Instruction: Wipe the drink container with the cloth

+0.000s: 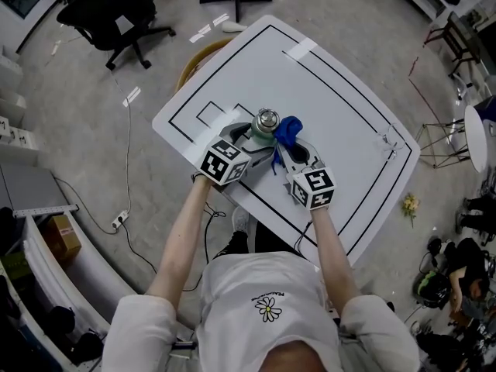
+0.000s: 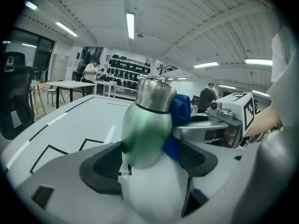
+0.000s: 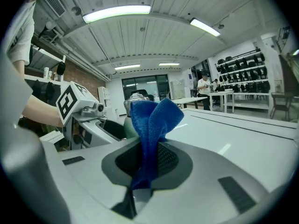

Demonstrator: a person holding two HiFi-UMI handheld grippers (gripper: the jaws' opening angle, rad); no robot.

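A green metal bottle (image 1: 265, 128) with a steel neck and cap stands upright near the front of the white table (image 1: 333, 107). My left gripper (image 1: 249, 136) is shut on the bottle (image 2: 145, 129), its jaws clamped on the green body. A blue cloth (image 1: 287, 132) is pinched in my right gripper (image 1: 288, 152), which is shut on it. The cloth (image 3: 150, 125) rises from the jaws and its top lies against the bottle's right side. In the left gripper view the cloth (image 2: 181, 110) shows behind the bottle. In the right gripper view the bottle (image 3: 132, 107) is mostly hidden by the cloth.
Black lines are taped on the table, with white tape strips (image 1: 300, 49). A black office chair (image 1: 112, 10) and a round wooden stool (image 1: 200, 56) stand beyond the table's far-left side. People and other tables (image 2: 74, 85) are in the background.
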